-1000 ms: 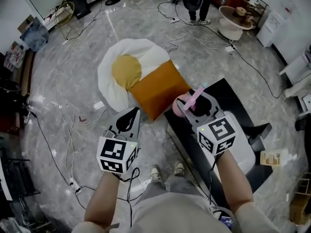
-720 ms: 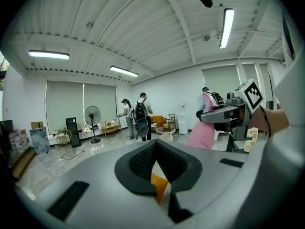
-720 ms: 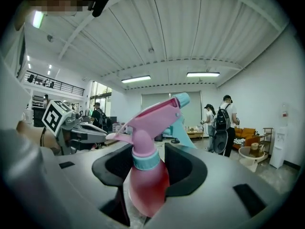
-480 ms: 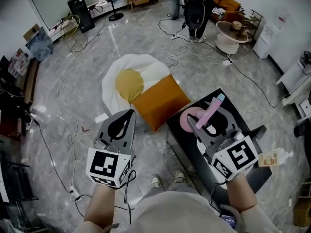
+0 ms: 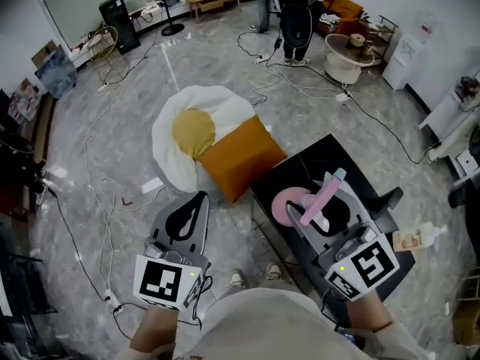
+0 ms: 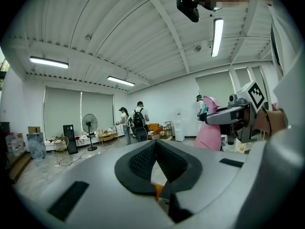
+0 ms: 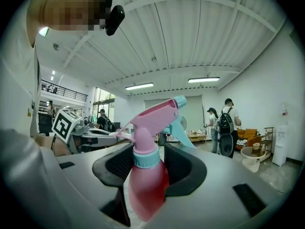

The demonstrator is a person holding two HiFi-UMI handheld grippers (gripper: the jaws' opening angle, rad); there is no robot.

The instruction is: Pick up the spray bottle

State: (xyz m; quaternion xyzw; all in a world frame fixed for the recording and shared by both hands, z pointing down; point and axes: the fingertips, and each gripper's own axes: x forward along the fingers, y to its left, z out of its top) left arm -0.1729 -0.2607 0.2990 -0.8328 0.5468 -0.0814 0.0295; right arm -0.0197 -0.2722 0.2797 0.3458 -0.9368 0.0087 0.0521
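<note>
The pink spray bottle [image 5: 289,205] with its pale blue collar and nozzle tip hangs above the black table [image 5: 300,163]. My right gripper [image 5: 319,205] is shut on it. In the right gripper view the bottle [image 7: 147,180] stands upright between the dark pads, gripped at its body just below the collar, and the trigger head rises above my right gripper [image 7: 150,151]. My left gripper [image 5: 196,201] is held out over the floor, shut with nothing in it. In the left gripper view the tips of my left gripper [image 6: 156,144] meet, and the bottle [image 6: 209,128] shows at the right.
An orange cushion [image 5: 240,156] and a white-and-yellow egg-shaped cushion [image 5: 195,126] lie on the marble floor ahead. Cables trail across the floor [image 5: 97,201]. People [image 5: 292,10] stand at the far end near a round table [image 5: 349,55]. A beige bottle [image 5: 412,238] lies at the right.
Both grippers have risen and drawn back toward the person, lower in the head view. The right one still carries the spray bottle, now above the table; the left stays shut.
</note>
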